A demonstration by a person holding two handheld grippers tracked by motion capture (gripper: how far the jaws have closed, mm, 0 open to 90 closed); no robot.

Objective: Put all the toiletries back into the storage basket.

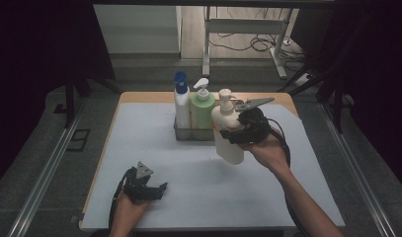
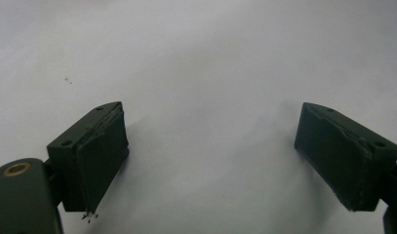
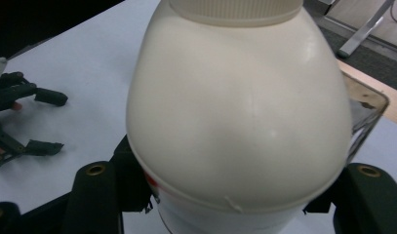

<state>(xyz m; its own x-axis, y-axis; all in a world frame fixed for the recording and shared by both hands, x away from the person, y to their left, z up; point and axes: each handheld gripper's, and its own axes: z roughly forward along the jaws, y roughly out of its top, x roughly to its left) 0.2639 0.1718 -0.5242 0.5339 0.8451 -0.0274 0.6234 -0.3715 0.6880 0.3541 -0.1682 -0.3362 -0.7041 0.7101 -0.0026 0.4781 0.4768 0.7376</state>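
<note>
cream pump bottle (image 1: 228, 133) held off the white table cover (image 1: 154, 148), tilted, clamped at mid-body by the right gripper (image 1: 236, 134), just in front of a clear tray (image 1: 183, 132) holding a blue-capped white bottle (image 1: 181, 106) and a green pump bottle (image 1: 202, 108). left gripper (image 1: 156, 190) rests near the front edge, jaws spread, nothing between them.

Three pump bottles: one white with blue top (image 1: 181, 101), far left; one green (image 1: 202, 109), middle; one cream (image 1: 227, 129), right, lifted. One clear tray (image 1: 184, 132) under the first two. Two grippers: left (image 1: 153, 190) near, right (image 1: 233, 137) at cream bottle. One white mat (image 1: 139, 138). One table (image 1: 144, 97).
</note>
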